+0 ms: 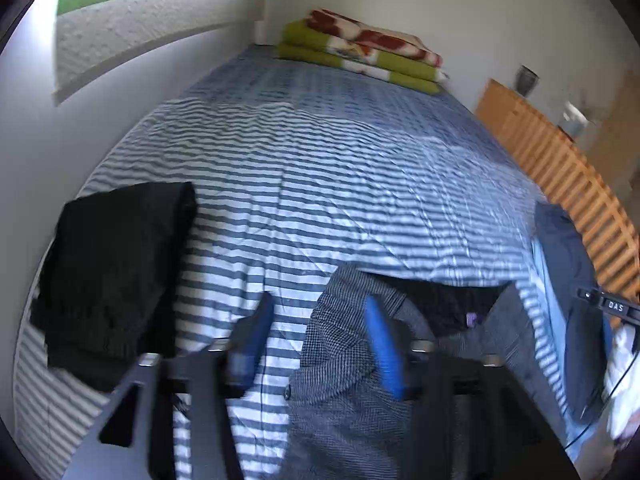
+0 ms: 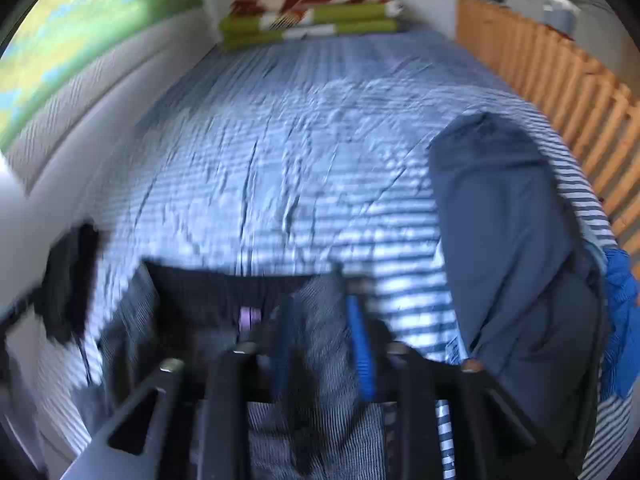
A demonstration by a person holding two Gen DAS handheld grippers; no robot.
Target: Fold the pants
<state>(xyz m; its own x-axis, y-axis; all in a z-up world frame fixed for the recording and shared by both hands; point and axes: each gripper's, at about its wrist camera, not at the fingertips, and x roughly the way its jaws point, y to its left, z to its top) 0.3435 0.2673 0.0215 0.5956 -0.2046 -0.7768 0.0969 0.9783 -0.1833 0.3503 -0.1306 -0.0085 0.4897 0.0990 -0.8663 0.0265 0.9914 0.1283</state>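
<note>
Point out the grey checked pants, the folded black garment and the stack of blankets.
grey checked pants (image 1: 344, 360), left wrist view, waist area
folded black garment (image 1: 116, 264), left wrist view, its middle
stack of blankets (image 2: 308, 20), right wrist view, front edge

I'm in a bedroom at home. Striped bedspread (image 1: 320, 168) under me, folded blankets (image 1: 360, 50) at the head, wooden slats (image 2: 560, 76) alongside.

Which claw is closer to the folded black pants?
Left. The black pants lie right beside the left claw, just past its finger. From the right claw they sit far off, at the picture's left edge.
</note>
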